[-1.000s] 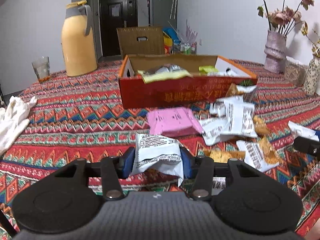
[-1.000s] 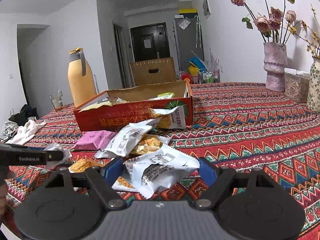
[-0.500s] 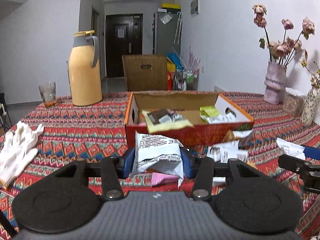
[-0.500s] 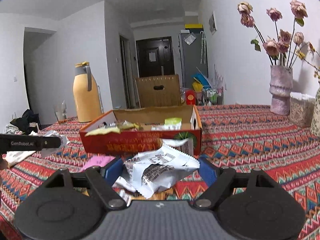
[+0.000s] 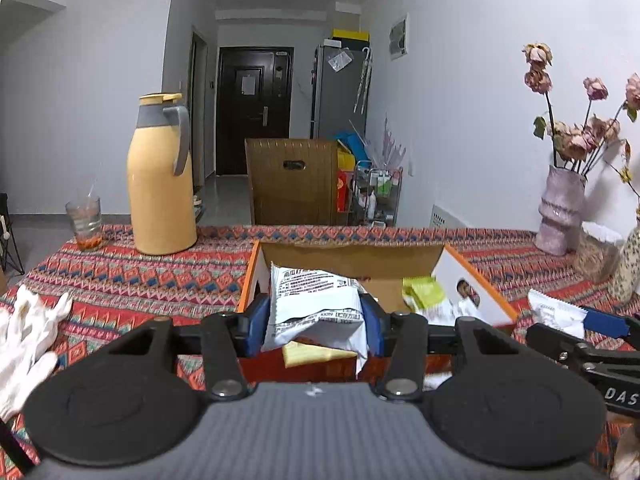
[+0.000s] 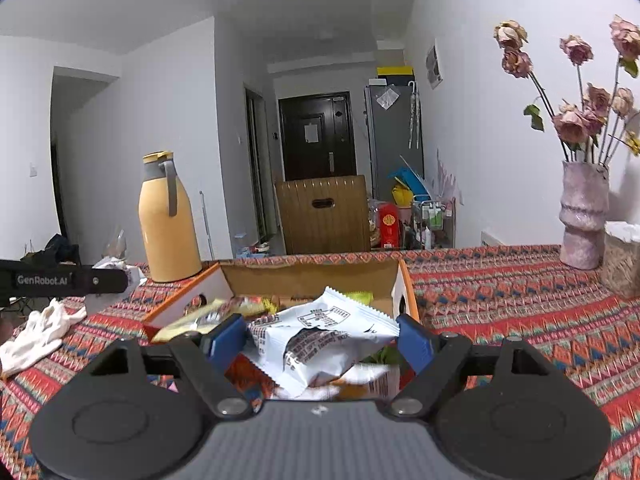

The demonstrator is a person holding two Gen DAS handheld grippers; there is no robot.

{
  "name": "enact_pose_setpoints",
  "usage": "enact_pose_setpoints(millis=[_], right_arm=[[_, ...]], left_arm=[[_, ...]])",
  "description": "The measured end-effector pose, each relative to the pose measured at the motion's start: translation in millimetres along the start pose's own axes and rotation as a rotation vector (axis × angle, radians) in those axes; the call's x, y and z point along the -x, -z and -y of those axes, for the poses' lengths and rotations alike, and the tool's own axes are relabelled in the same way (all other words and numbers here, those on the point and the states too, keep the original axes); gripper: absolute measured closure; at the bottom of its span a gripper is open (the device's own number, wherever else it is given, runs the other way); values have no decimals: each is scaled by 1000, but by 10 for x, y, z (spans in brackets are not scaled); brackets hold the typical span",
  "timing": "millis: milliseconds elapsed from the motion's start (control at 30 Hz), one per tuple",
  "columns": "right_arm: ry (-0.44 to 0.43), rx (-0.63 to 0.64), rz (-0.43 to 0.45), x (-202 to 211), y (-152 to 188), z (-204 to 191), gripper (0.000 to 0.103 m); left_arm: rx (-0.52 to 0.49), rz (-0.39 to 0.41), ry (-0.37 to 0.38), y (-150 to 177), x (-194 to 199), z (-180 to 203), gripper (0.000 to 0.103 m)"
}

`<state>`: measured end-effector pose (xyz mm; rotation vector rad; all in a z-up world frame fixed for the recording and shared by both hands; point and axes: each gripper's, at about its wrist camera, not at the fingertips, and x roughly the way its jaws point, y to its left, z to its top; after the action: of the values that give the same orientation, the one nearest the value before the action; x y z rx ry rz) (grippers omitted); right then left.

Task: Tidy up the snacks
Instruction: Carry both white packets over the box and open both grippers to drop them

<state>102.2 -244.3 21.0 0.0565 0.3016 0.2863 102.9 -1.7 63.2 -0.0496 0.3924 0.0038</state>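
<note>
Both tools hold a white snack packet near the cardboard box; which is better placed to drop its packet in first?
Left, probably. The left tool holds its white packet centred over the box opening. The right tool holds its packet nearer the box's right corner, so it likely needs more travel.

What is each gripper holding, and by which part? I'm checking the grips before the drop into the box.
The left gripper clamps a white snack packet across its side edges. The right gripper clamps another white packet the same way.

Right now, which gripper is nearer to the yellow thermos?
Left. The left gripper is beside the box, on the yellow thermos side; the right gripper is farther across.
</note>
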Motion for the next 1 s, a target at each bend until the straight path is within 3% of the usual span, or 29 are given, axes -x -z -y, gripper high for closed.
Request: enact_pose_setpoints(millis=[267, 500, 1000], right_arm=[[-9, 19, 15, -437, -323, 2, 22], [0, 27, 3, -859, -501, 13, 22], [25, -11, -53, -1446, -242, 137, 22]], left_arm=[[17, 29, -4, -308, -331, 36, 55], [49, 10, -14, -436, -732, -4, 55], [65, -46, -51, -197, -1286, -27, 55]])
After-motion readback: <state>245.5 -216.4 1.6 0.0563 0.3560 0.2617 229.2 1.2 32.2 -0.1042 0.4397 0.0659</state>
